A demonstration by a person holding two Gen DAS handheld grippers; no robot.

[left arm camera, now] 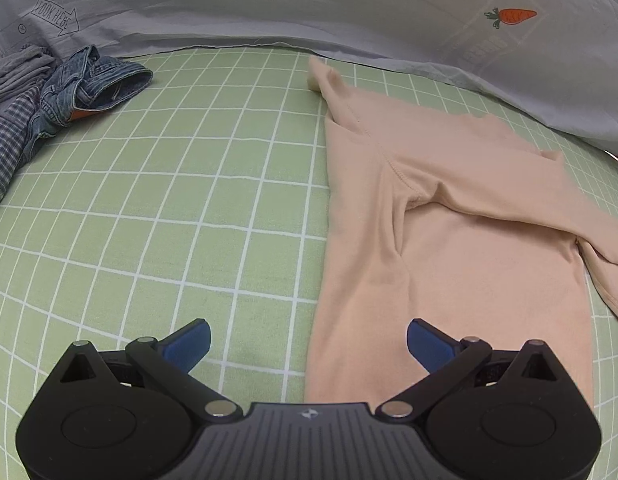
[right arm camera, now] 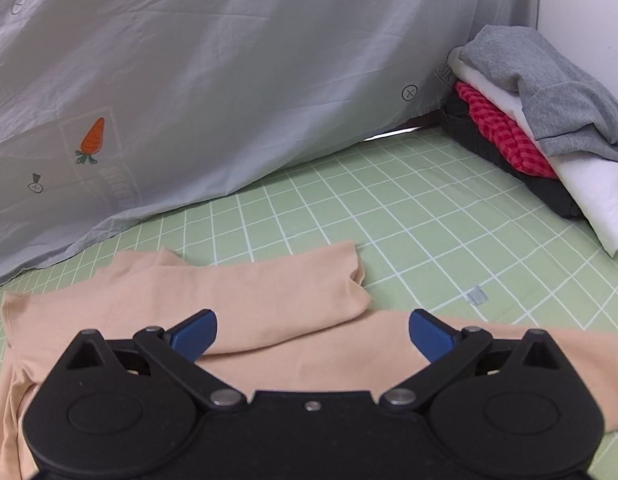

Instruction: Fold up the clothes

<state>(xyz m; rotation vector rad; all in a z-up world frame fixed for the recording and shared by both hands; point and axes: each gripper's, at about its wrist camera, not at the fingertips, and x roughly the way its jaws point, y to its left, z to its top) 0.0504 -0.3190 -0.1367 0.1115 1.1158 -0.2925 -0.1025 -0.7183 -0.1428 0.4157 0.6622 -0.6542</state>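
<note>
Both tools are spread wide with nothing pinched: left tool (left arm camera: 308, 346) hovers at the peach shirt (left arm camera: 449, 220)'s left edge, right tool (right arm camera: 313, 336) sits over its folded-in sleeve. Shirt's flat on the green grid sheet (left arm camera: 169, 200). Unfolded pile with jeans (left arm camera: 89, 84) far left, folded stack (right arm camera: 541, 120) far right.
</note>
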